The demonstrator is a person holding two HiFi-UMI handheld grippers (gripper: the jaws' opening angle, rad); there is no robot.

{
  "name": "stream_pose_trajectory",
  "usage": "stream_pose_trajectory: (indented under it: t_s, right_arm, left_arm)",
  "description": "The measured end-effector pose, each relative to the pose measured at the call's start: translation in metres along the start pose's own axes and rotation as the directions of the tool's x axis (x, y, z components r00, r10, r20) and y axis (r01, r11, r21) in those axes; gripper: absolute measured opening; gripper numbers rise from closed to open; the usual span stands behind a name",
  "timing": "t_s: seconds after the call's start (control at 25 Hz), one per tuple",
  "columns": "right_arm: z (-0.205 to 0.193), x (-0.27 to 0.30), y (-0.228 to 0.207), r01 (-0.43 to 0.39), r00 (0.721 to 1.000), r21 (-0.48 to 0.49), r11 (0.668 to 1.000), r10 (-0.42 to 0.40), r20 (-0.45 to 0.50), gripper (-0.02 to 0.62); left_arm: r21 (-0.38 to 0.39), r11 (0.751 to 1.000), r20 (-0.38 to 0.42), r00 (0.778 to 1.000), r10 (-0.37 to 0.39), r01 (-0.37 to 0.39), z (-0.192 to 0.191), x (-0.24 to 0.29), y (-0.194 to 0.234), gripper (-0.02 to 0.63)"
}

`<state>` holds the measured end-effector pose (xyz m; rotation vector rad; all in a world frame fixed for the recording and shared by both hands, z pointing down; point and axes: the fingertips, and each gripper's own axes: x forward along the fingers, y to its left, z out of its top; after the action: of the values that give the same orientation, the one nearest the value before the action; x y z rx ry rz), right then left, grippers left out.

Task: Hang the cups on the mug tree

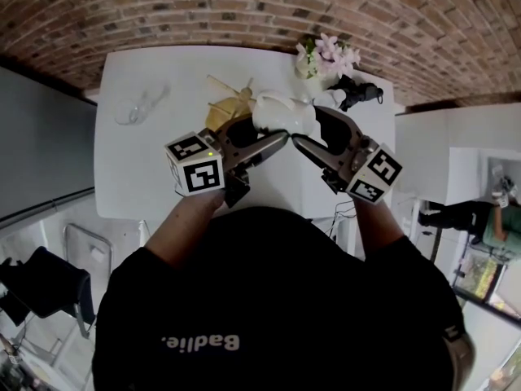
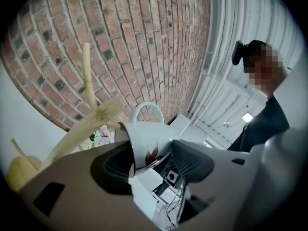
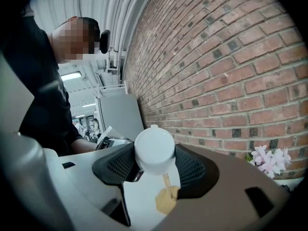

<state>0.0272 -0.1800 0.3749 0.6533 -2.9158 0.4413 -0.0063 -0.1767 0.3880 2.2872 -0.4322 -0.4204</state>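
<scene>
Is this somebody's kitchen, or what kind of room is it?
Probably an office or workshop room: a brick wall, a plain white table and a dark chair beside it.

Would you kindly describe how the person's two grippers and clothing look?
The left gripper and right gripper look alike: grey-brown bodies, two jaws lined with black mesh-textured pads, and a white cube bearing black square markers at the rear. The person wears a black top with white lettering; forearms bare.
</scene>
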Motion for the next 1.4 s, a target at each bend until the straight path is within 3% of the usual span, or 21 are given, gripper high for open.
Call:
stream_pose_trajectory:
  t_s: [0.48,0.92,1.4]
  right_arm:
    - [-0.002,0.011,0.0,-0.015,1.0,-0.001,1.0,0.015,-0.014,0.287]
    - [-0.007,0.014,-0.001,-0.008,1.0,-0.005,1.0,0.008,-0.017,0.287]
    - [-0.012,0.015,-0.001,0.001,1.0,-0.01,1.0,-0.002,-0.025,0.288]
  left_arm:
    - [-0.084,0.993,0.045,0.995,0.085,-0.081,0.0,-0.011,0.009,0.247]
    - [-0.15,0.986,0.085,0.993,0.085,-0.072,-0.004,-0.015,0.018,0.278]
    - [-0.134,0.987,0.105,0.988,0.109,-0.095,-0.005,-0.017,0.021,0.293]
